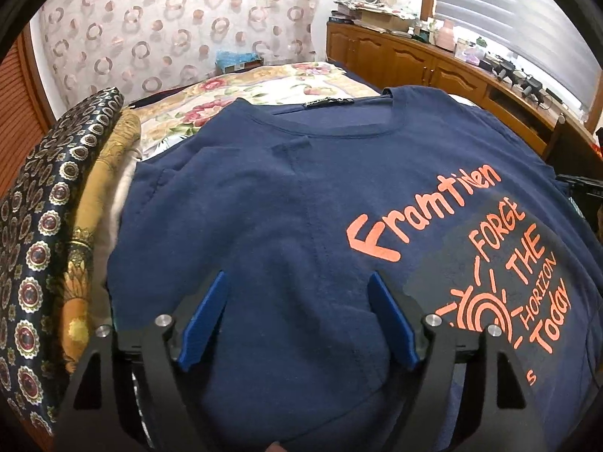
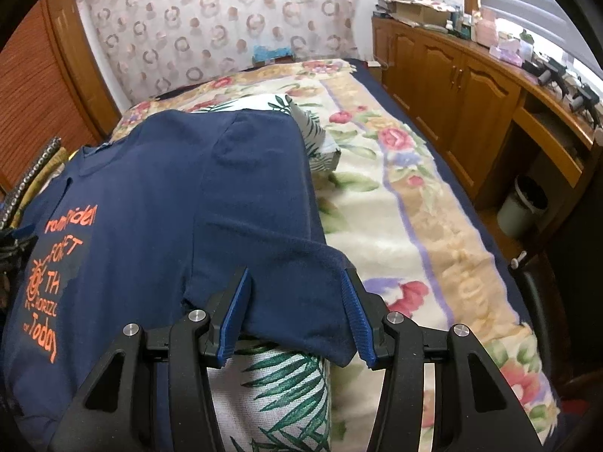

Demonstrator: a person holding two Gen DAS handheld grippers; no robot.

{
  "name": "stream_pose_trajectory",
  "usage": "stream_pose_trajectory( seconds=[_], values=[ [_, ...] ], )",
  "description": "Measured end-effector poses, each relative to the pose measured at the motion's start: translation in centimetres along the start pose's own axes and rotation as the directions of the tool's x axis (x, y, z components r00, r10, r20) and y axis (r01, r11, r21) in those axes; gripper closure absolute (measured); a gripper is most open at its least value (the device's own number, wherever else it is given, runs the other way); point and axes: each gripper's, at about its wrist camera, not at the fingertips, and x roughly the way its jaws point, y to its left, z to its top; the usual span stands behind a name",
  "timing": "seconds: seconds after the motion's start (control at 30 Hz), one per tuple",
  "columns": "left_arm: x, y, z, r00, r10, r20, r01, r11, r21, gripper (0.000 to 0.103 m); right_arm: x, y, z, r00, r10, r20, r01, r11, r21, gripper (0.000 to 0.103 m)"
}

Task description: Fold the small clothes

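Note:
A navy T-shirt (image 1: 264, 196) with orange lettering lies face up on the bed; its left sleeve is folded in over the chest. My left gripper (image 1: 297, 282) is open just above the folded left side, fingers (image 1: 392, 324) apart and empty. In the right wrist view the shirt (image 2: 158, 196) has its right side folded inward too. My right gripper (image 2: 296, 282) is open, with the shirt's right hem corner (image 2: 301, 316) lying between the spread fingers, over a leaf-print cloth (image 2: 279, 388).
The floral blanket (image 2: 395, 226) covers the bed to the right. Folded patterned clothes (image 1: 49, 233) are stacked at the left. Wooden cabinets (image 2: 471, 86) line the right wall, and a small bin (image 2: 522, 207) stands on the floor.

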Motion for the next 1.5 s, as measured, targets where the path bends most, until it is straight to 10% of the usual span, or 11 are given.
stream_pose_trajectory(
  seconds=[0.23, 0.57, 0.83, 1.2, 1.5],
  values=[
    [0.1, -0.1, 0.1, 1.000, -0.002, -0.003, 0.002, 1.000, 0.007, 0.021, 0.0, 0.1, 0.0, 1.000, 0.009, -0.005, -0.009, 1.000, -0.001, 0.058],
    [0.2, -0.2, 0.2, 1.000, -0.004, -0.004, 0.004, 1.000, 0.007, 0.017, -0.8, 1.9, 0.0, 0.996, -0.085, 0.011, 0.085, 0.993, -0.082, 0.102],
    [0.3, -0.4, 0.1, 1.000, -0.011, -0.008, 0.011, 1.000, 0.014, 0.012, -3.7, 4.9, 2.1, 0.986, -0.088, 0.140, 0.108, 0.984, -0.140, 0.103],
    [0.3, -0.5, 0.2, 1.000, -0.011, -0.007, 0.011, 1.000, 0.013, 0.011, -1.8, 12.4, 3.2, 0.990, 0.102, 0.099, -0.073, 0.964, -0.257, 0.103],
    [0.3, -0.5, 0.2, 1.000, -0.011, -0.008, 0.011, 1.000, 0.013, 0.011, -1.4, 10.7, 2.7, 0.995, 0.019, 0.100, 0.003, 0.975, -0.223, 0.096]
  ],
)
